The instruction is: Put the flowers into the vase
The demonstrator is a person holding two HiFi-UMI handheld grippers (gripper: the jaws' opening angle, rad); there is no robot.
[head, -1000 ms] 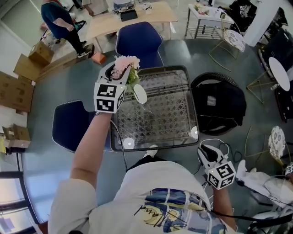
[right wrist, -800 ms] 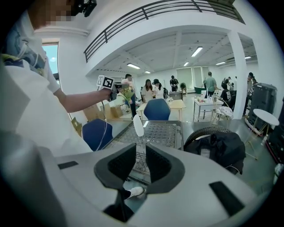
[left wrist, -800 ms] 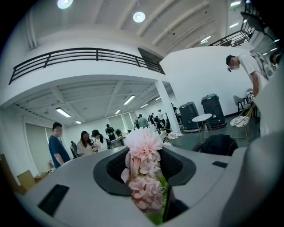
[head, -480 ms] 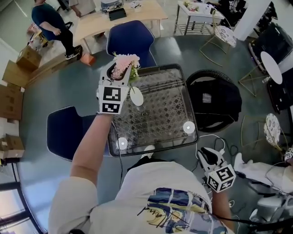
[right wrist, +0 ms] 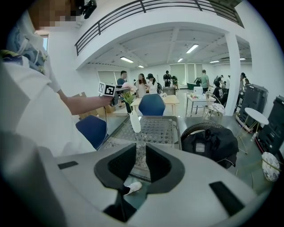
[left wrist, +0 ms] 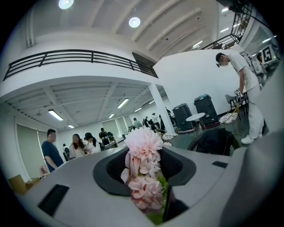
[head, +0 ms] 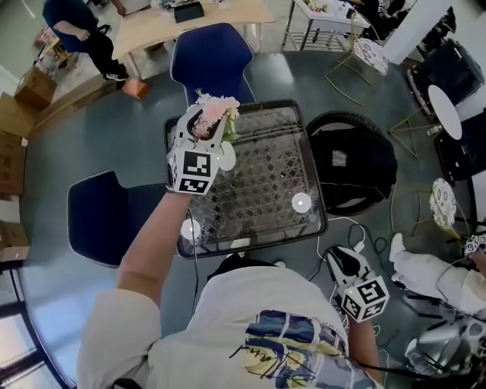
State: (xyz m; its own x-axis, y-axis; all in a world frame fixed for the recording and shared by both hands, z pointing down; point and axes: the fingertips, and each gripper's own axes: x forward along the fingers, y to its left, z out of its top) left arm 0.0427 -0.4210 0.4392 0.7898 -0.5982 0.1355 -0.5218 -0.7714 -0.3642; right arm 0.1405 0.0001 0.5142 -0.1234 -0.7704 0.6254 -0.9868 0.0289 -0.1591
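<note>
My left gripper [head: 203, 128] is shut on a bunch of pink flowers [head: 215, 112] and holds it above the glass table's [head: 266, 178] far left part. In the left gripper view the blossoms [left wrist: 143, 144] stand up between the jaws of the left gripper [left wrist: 144, 167]. A slim white vase [head: 226, 159] stands upright on the table just below them. In the right gripper view the green stems [right wrist: 127, 97] hang right over the vase [right wrist: 135, 122]; I cannot tell whether they enter it. My right gripper [head: 339, 257] hangs low at the person's right side, jaws slightly apart and empty.
Blue chairs stand behind the table [head: 210, 57] and to its left [head: 102, 216]. A black bag [head: 353, 163] lies on a round seat at the right. A wooden table [head: 190, 17], cardboard boxes [head: 15, 99] and several people are farther off.
The left gripper has come down with the flowers, closer over the vase. The right gripper has stayed by the person's side.
</note>
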